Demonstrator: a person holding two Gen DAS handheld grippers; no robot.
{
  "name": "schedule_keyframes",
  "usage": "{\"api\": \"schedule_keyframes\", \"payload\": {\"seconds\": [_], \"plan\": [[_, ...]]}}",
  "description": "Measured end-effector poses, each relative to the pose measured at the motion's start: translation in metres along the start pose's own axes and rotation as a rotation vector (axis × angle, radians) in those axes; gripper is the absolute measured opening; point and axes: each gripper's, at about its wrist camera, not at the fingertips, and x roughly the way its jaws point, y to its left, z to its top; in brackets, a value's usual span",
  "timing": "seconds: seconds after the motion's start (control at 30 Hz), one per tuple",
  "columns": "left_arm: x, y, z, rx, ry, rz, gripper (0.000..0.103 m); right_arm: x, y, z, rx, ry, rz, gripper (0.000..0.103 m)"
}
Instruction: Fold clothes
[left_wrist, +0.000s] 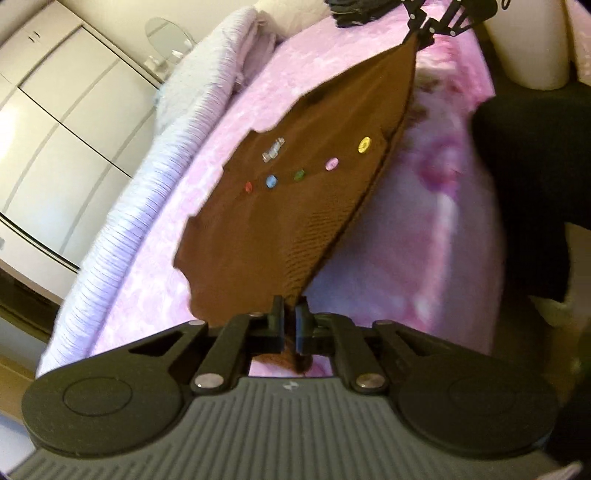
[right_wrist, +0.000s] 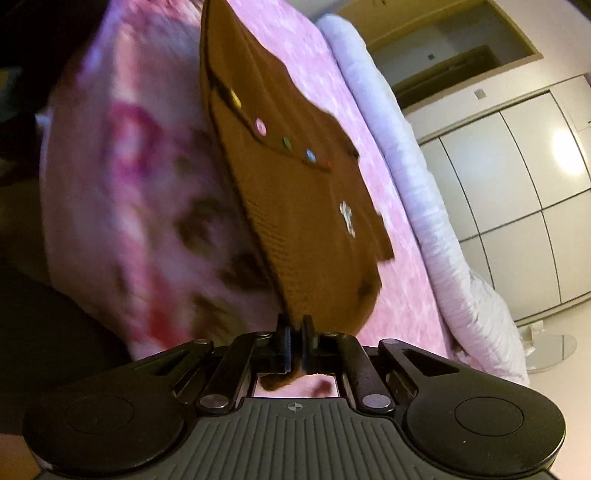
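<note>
Pink bedspread (left_wrist: 155, 236) is lying under the brown cardigan (left_wrist: 303, 177) as left gripper (left_wrist: 291, 314) and right gripper (right_wrist: 294, 328) are each pinching its ribbed edge, holding it aloft and taut; keeping tension even should be helping a clean fold.

Brown garment (left_wrist: 303, 192) ribbed knit; pink blanket (left_wrist: 406, 258) plush.

pink blanket (left_wrist: 229, 155) | lilac quilt (left_wrist: 122, 206) | white wardrobe (right_wrist: 517, 177) | round mirror (left_wrist: 168, 37)
</note>
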Motion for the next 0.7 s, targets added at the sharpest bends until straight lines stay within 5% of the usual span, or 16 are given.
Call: {"api": "schedule_keyframes", "payload": {"seconds": [0.23, 0.47, 0.7], "plan": [[0.003, -0.023, -0.029, -0.060, 0.081, -0.070, 0.007, 0.012, 0.039, -0.005, -0.049, 0.113, 0.101, 0.004], [-0.008, 0.026, -0.044, -0.232, 0.066, 0.001, 0.012, 0.001, 0.013, -0.015, 0.052, 0.197, -0.006, 0.016], [0.040, 0.103, -0.027, -0.324, 0.010, 0.036, 0.021, 0.008, -0.049, -0.002, 0.265, 0.210, -0.138, 0.019]]}}
